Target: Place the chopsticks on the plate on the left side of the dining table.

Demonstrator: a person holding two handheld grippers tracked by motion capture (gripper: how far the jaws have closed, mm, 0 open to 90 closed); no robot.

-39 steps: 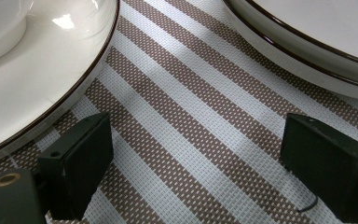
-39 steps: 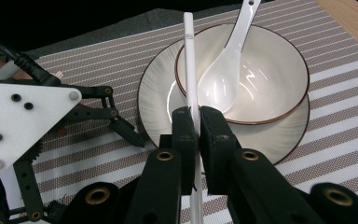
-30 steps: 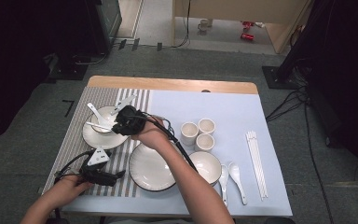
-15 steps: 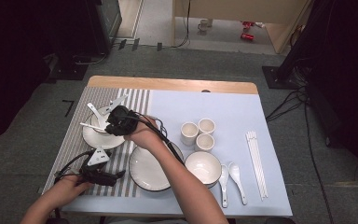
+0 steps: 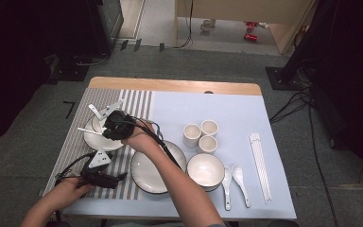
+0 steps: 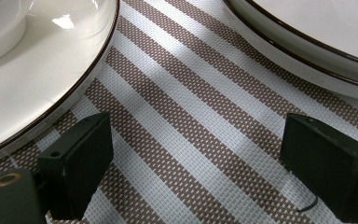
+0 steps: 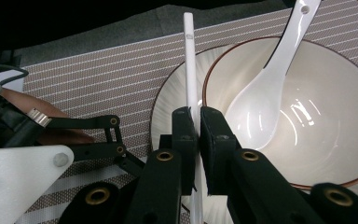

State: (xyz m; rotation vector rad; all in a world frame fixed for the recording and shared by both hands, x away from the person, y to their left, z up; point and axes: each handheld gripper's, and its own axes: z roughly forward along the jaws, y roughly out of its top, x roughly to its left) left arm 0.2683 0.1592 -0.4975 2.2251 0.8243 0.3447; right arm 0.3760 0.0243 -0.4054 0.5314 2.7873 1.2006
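My right gripper (image 7: 195, 114) is shut on a thin white chopstick (image 7: 189, 60) that runs up between its jaws. It hovers over a white brown-rimmed bowl (image 7: 335, 135) holding a white spoon (image 7: 265, 93); the bowl sits on a plate (image 7: 168, 100). In the high view the right gripper (image 5: 113, 126) is over that bowl and plate (image 5: 94, 141) on the striped placemat (image 5: 137, 101), with the chopstick (image 5: 88, 129) sticking out to the left. My left gripper (image 5: 109, 178) rests low on the placemat, near the table's front left. Its jaws (image 6: 191, 158) stand open over bare striped mat.
A large dark-rimmed plate (image 5: 146, 175) lies beside the left gripper. To the right on the blue mat are three cups (image 5: 201, 135), a white bowl (image 5: 205, 170), two spoons (image 5: 234, 182) and a row of white chopsticks (image 5: 260, 163).
The right hand has moved left and slightly down with the chopstick, ending over the bowl on the striped mat. The left hand has stayed in place.
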